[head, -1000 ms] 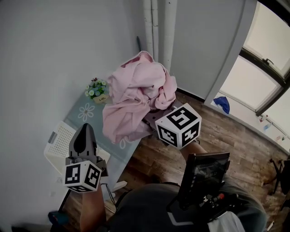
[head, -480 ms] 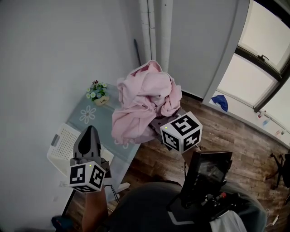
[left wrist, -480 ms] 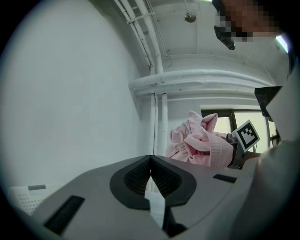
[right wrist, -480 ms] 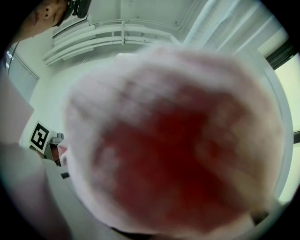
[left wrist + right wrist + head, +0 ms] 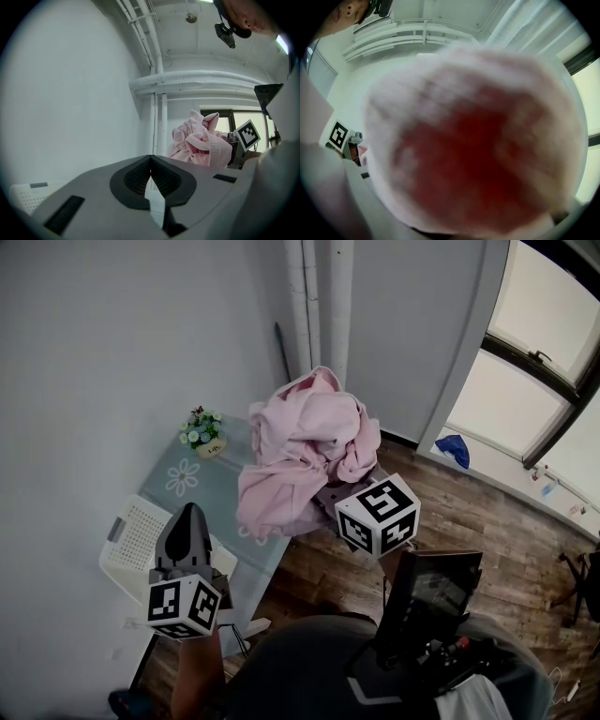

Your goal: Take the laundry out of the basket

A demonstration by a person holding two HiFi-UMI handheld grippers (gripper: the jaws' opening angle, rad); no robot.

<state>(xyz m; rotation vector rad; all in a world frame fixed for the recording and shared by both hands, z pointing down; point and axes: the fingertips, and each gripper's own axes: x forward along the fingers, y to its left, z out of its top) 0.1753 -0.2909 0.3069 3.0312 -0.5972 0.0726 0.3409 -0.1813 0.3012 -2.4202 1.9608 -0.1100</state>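
One pink garment (image 5: pixel 305 442) only, bunched into a tall wad and clamped in the right gripper (image 5: pixel 325 493). Fills the right gripper view from edge to edge with blurred pink cloth, so no sight of the jaws themselves there. Judged clenched on the fabric, going by the wad standing up off the gripper's nose in the head view.

Already out of the white laundry basket (image 5: pixel 131 538), low at the left beside the table (image 5: pixel 192 486) and well apart from the cloth. Hangs over the table's far right part, lower folds drooping toward the flower-printed top. Cannot tell whether touching it. Carried high and level, probably to keep loose folds from dragging and to stay clear of the small pot of flowers (image 5: pixel 202 432) just to the left.

Left gripper (image 5: pixel 190 515) above the basket, pointing level, jaws pressed together on nothing. Probably parked there ready for another piece, though impossible to see whether anything is left in the basket. Likely next: lower the wad and let go onto the table.
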